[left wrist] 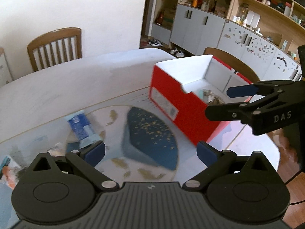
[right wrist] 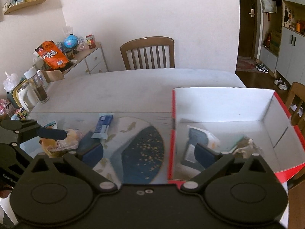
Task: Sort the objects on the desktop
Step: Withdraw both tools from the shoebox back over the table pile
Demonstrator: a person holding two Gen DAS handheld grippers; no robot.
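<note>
— Jaws first: how do they stand?
— Both sets are spread wide with nothing between them. The left gripper (left wrist: 150,150) hangs over the patterned mat, and the right gripper (right wrist: 148,153) straddles the near wall of the red box (right wrist: 225,133).

— Taking that box as the landmark, what is the largest thing around it?
— The worktop (right wrist: 124,87) carries it, pale and mostly bare beyond the box. Just to the left of the box lies a placemat (right wrist: 141,152), white with a dark blue, gold-flecked fan shape.

— And the loose objects?
— Inside the box lie a flat packet (right wrist: 198,143) and a small crumpled bundle (right wrist: 246,147). Outside, left of the box past the placemat, a blue packet (right wrist: 103,126) lies flat, and farther left a clear snack bag (right wrist: 64,143), blurred.
</note>
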